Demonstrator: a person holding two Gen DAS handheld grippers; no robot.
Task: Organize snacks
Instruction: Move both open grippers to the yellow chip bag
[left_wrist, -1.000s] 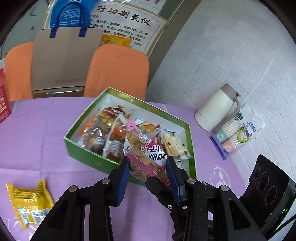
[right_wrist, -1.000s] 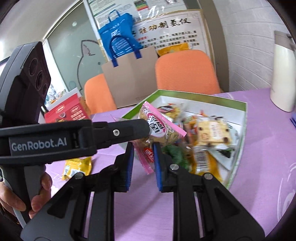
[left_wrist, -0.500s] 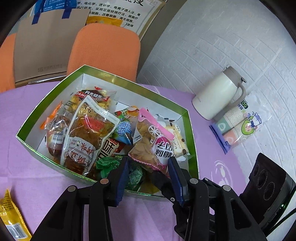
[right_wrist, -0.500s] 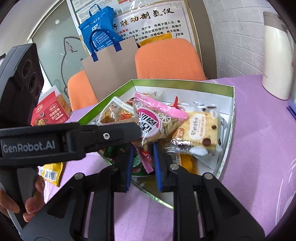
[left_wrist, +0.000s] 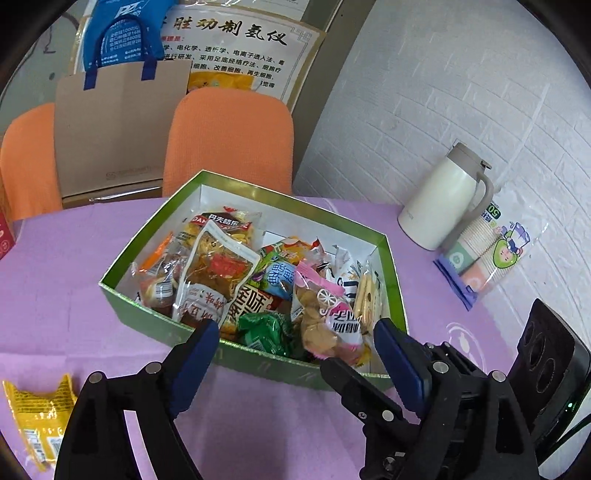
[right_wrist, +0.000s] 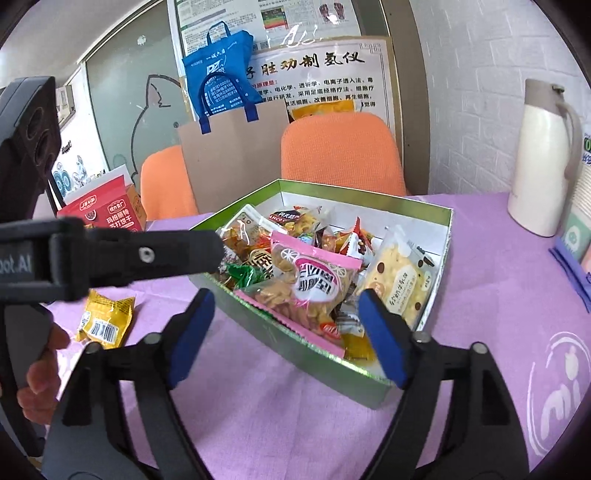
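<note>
Right wrist view: pink snack bag (right_wrist: 306, 291) in green box (right_wrist: 441, 236), near front wall. Light, crinkly, crumbly inside. Pinch sealed edge. Both tongs (right_wrist: 286, 332) (left_wrist: 295, 363) just opened wide, empty.

Snack box (left_wrist: 258, 363) stands on the table (left_wrist: 55, 295). Inside it: assorted packets (left_wrist: 218, 266). Left of it: one loose packet (left_wrist: 37, 417). Right of it: jug (left_wrist: 439, 206). Behind it: two chairs (left_wrist: 229, 140).

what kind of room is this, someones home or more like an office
Probably an office or meeting room, not a home. A printed information poster leans on the wall, two orange chairs stand at a purple-covered table, and a sleeve of paper cups lies beside a thermos jug.
</note>
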